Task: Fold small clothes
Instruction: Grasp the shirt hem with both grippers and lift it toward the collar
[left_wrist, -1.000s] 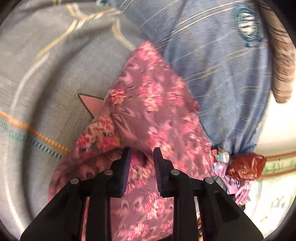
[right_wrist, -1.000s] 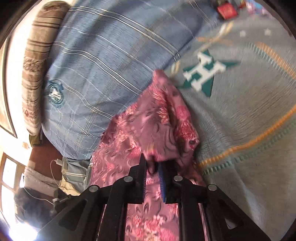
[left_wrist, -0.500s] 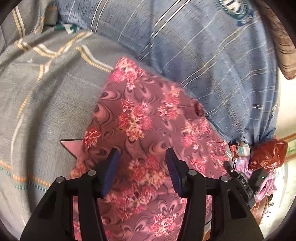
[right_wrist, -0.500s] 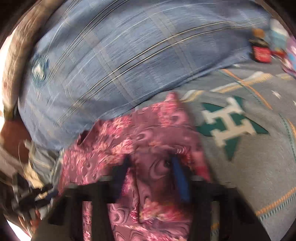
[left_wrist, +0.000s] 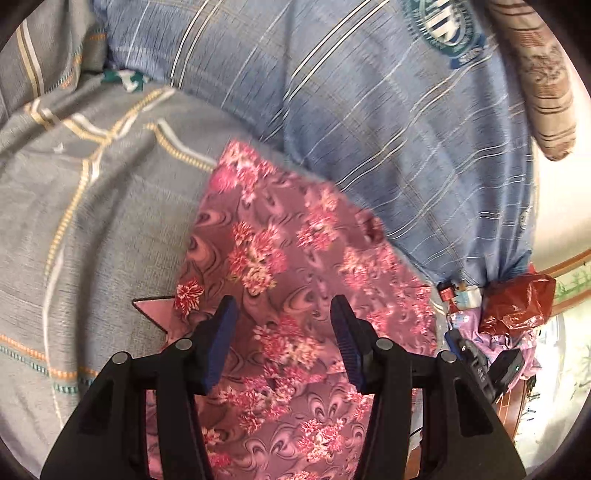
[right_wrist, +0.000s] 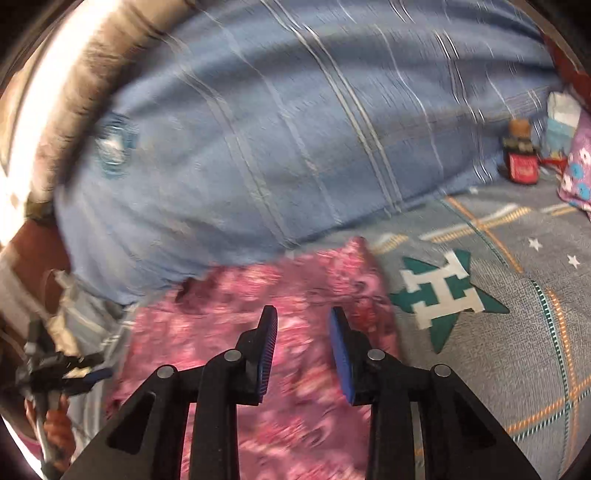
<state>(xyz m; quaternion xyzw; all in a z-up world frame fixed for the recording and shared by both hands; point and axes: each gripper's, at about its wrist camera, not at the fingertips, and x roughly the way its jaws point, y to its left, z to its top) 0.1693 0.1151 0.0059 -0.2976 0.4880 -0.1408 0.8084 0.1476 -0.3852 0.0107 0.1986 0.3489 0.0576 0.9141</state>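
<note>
A bed under a grey bedspread (left_wrist: 110, 221) with orange and teal stripes and a green star patch (right_wrist: 447, 295). A big blue striped pillow (left_wrist: 388, 129) leans behind, beside a brown patterned bolster (left_wrist: 543, 74). Bright daylight washes the far edge, perhaps from a window.

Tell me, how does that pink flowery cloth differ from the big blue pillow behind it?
The floral garment is purple-pink with red and cream flowers; the blue pillow is plain blue with thin pale stripes and a round crest. The garment lies flat and thin on the grey bedspread; the pillow bulges, plump. The garment looks much smaller. Both rest on that bedspread, touching at the garment's far edge.
</note>
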